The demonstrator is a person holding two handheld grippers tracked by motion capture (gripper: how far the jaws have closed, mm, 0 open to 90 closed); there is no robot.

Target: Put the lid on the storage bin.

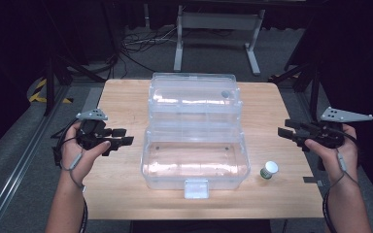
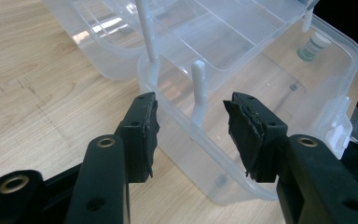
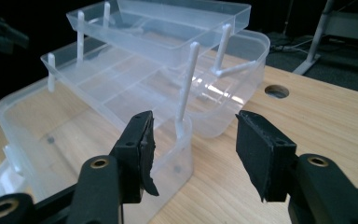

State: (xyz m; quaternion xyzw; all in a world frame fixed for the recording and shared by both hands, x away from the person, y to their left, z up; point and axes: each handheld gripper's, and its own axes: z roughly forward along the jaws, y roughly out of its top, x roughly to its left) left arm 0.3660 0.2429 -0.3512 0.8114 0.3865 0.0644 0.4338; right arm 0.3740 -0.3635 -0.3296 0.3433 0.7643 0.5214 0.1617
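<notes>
- Fingers of the left gripper (image 1: pixel 122 137) stand apart with nothing between the pads; they hover just beside the left end of the clear plastic box (image 1: pixel 194 165), not touching it.
- Fingers of the right gripper (image 1: pixel 288 132) are likewise spread and empty, held near the box's right end, apart from it.
- Box sits mid-table with its lid folded back and its tiered trays (image 1: pixel 193 103) raised on thin white arms (image 3: pixel 186 88); the bottom tub looks empty.
- Small green-and-white bottle (image 1: pixel 269 170) stands on the table (image 1: pixel 121 194) just right of the box, in front of the right gripper.
- Risk, as judged: a jaw catching a thin arm could jolt the trays shut or shove the light box.
- Risk, as judged: the bottle could tip if clipped by the right gripper.
</notes>
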